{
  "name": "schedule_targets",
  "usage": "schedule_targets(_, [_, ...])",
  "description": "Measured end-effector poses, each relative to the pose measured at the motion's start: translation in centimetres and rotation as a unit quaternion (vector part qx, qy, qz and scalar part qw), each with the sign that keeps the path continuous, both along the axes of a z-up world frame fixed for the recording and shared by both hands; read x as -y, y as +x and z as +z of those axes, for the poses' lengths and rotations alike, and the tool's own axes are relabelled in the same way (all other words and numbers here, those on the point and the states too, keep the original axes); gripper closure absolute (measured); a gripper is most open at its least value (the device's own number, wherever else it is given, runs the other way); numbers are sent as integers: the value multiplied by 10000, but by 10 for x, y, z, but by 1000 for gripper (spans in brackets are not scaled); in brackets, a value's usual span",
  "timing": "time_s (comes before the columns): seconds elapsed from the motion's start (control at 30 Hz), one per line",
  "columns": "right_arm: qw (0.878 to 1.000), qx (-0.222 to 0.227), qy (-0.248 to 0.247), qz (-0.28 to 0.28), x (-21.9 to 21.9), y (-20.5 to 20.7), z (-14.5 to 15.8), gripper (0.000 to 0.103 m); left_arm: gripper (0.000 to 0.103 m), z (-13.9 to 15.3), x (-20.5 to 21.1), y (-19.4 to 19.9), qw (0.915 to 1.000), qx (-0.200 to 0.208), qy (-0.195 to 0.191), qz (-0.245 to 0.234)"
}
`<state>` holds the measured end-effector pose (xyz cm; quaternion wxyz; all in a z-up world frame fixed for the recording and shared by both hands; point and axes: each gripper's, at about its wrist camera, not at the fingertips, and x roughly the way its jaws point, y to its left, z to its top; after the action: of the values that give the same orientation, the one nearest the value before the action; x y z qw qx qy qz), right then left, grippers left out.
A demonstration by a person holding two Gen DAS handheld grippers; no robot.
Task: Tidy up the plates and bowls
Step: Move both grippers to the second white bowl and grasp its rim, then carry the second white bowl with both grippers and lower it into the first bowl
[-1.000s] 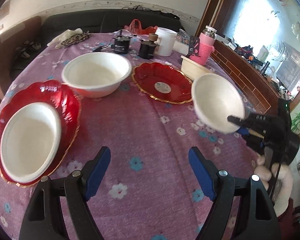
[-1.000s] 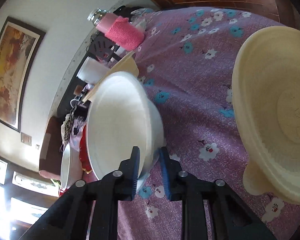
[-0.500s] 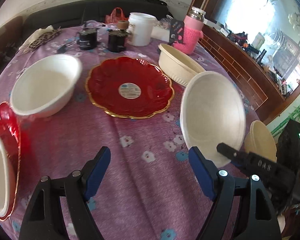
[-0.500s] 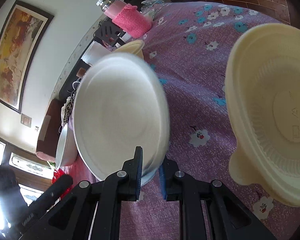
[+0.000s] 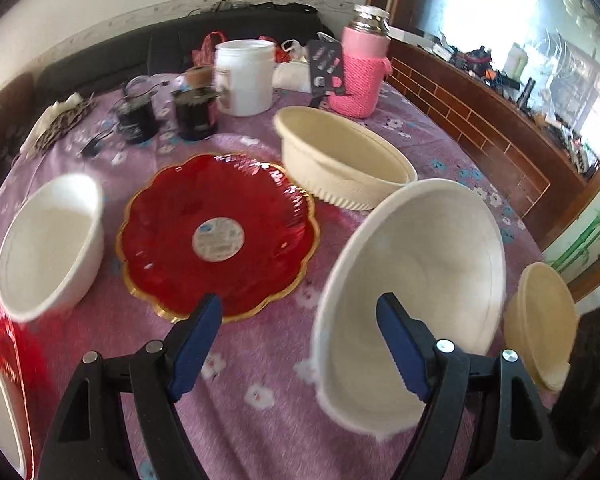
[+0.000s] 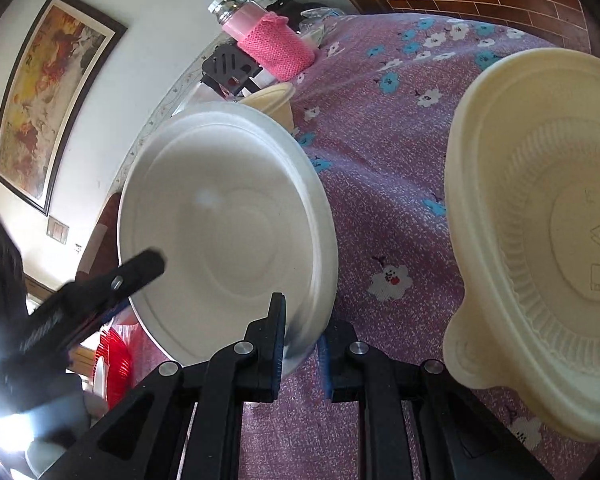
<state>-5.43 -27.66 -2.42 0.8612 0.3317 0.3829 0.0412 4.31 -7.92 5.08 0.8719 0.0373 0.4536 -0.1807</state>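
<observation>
My right gripper point(image 6: 302, 346) is shut on the rim of a white bowl point(image 6: 228, 236), held tilted on edge above the table. In the left wrist view that bowl point(image 5: 416, 280) is close in front, its rim beside my right blue pad. My left gripper point(image 5: 300, 344) is open and empty, over the cloth in front of a red plate point(image 5: 220, 236). Another white bowl point(image 5: 48, 244) stands left of the plate. A red plate with a white bowl in it point(image 5: 0, 360) is at the far left. A cream ribbed bowl point(image 5: 340, 168) stands behind.
A small cream lidded bowl point(image 6: 540, 232) sits at the table's right edge, also in the left wrist view point(image 5: 544, 320). At the back stand a pink flask point(image 5: 360, 76), a white tub point(image 5: 244, 76) and two dark jars point(image 5: 192, 116). A brick ledge point(image 5: 480, 128) runs along the right.
My left gripper has swung right and forward, from facing the left plates to the middle red plate. The right gripper has brought the held white bowl closer to the left gripper.
</observation>
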Motion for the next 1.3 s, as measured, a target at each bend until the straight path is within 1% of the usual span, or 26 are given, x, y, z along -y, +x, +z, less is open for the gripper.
schedule_targets(0.03, [10000,9,-48,2,-1,0,1,88,34,-2,5,2,10000,-2,66,-48])
schedule_targets(0.07, [10000,15,-86,3,-2,0,1,87,43,-4,10,3,9999,-13,138,-93])
schedule_targets(0.1, [9999,20,-136,6,-3,1,2,87,49,-7,15,5,9997,-24,217,-136])
schedule_targets(0.13, [9999,23,-170,9,-4,1,2,87,61,-9,20,6,9994,-30,288,-171])
schedule_targets(0.17, [9998,25,-198,10,-4,2,2,87,69,-11,23,6,9993,-31,328,-185])
schedule_targets(0.2, [9998,29,-218,13,-4,2,2,87,71,-13,26,6,9992,-34,331,-205])
schedule_targets(0.3, [9997,44,-250,21,-5,0,3,87,72,-13,30,1,9985,160,467,-220])
schedule_targets(0.4, [9997,49,-240,21,-5,-1,3,87,76,-11,30,-5,9975,313,603,-174])
schedule_targets(0.47, [9997,53,-258,24,-6,-1,3,87,80,-10,27,-8,9974,348,619,-113])
schedule_targets(0.67, [9991,120,-397,121,-13,-1,7,87,82,-6,13,-25,9970,489,606,-2])
schedule_targets(0.83, [9977,352,-519,257,-19,-4,14,87,82,2,-4,-43,9976,563,384,140])
schedule_targets(0.97, [9949,582,-713,414,-30,-8,21,87,82,7,-19,-57,9968,678,321,294])
schedule_targets(1.07, [9910,774,-925,575,-42,-12,29,87,82,9,-35,-64,9966,687,214,410])
schedule_targets(1.17, [9863,949,-1140,728,-59,-20,39,87,82,10,-56,-70,9965,599,29,582])
schedule_targets(1.3, [9833,978,-1180,976,-84,-27,45,87,82,16,-83,-80,9942,607,-152,880])
